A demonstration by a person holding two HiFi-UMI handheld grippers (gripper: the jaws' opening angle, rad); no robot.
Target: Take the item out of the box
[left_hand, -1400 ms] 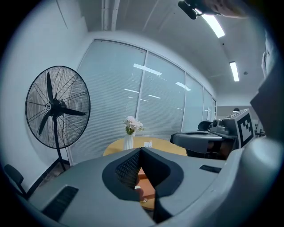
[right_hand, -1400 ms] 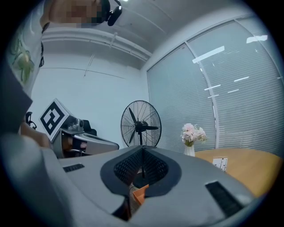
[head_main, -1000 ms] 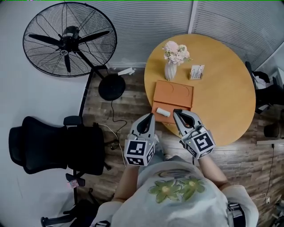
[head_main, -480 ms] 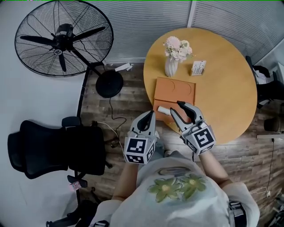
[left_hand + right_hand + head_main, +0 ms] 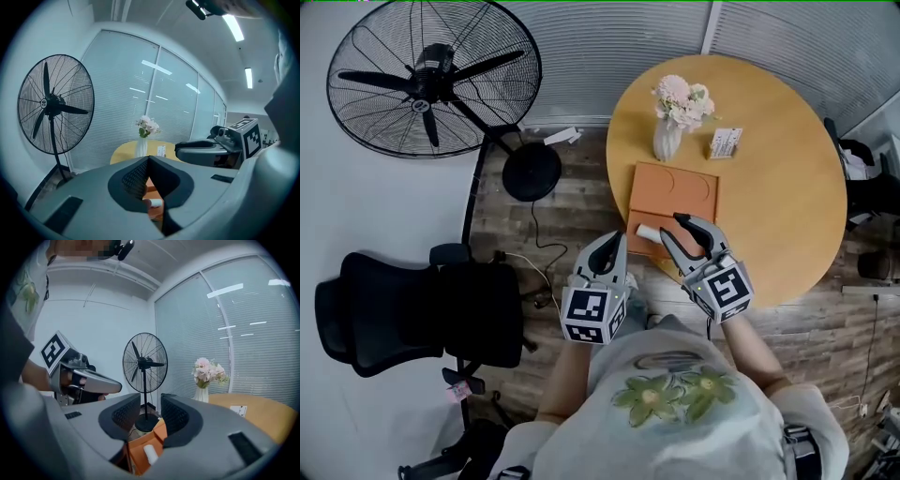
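Item (image 5: 647, 232): white roll lying crosswise in the near half of the box (image 5: 675, 187), on the bench (image 5: 769, 141).
Right claw (image 5: 670, 226): jaws just opened wide, nothing between them; the item lies just beyond its tips, so this is the nearer claw.
Left claw (image 5: 617, 246): closed, empty, off the bench edge.

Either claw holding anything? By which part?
Nothing held. Right claw has just been opening, nothing between its jaws; white item lies in orange box. Left claw shut, empty.

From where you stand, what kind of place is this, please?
Probably an office or a small meeting room: a black office chair, a round wooden table, and long window blinds along the wall.
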